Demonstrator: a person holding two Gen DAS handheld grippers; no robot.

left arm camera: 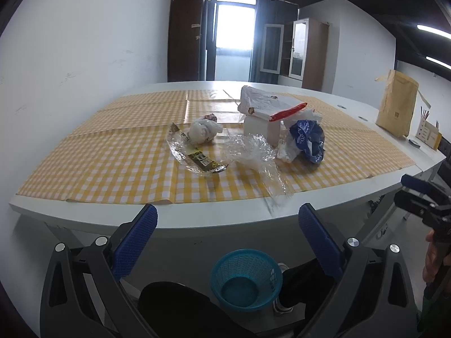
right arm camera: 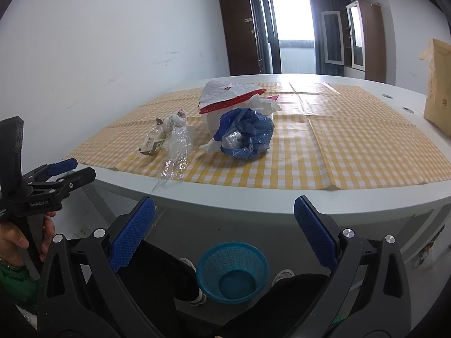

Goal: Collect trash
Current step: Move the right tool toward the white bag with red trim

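Both 2-finger grippers released and empty, left gripper (left arm camera: 227,229) and right gripper (right arm camera: 224,221) held off the table's near edge. Crumpled blue plastic bag (left arm camera: 308,138), clear cellophane (left arm camera: 251,152) and silver snack wrapper (left arm camera: 194,155) at 12 o'clock on the yellow checked tablecloth (left arm camera: 112,166). Round teal mesh wastebasket (left arm camera: 246,277) at 6 o'clock on the floor.

The near strip of the bench (left arm camera: 197,219) lies bare along its front edge, so a gripper could come in over it from the person's side; the trash sits clustered mid-cloth: silver wrapper (left arm camera: 194,155), white wad (left arm camera: 203,131), clear film (left arm camera: 253,155), blue bag (left arm camera: 308,138) and white box (left arm camera: 263,129), close together, with a narrow gap between wrapper and film; the film trails toward the front edge, reaching the bare strip; the checked cloth (left arm camera: 98,163) is open to the left and to the right (right arm camera: 366,155); a brown envelope (left arm camera: 396,104) stands at the far right edge; below, the blue basket (left arm camera: 246,278) sits on the floor between the person's legs, its mouth open.
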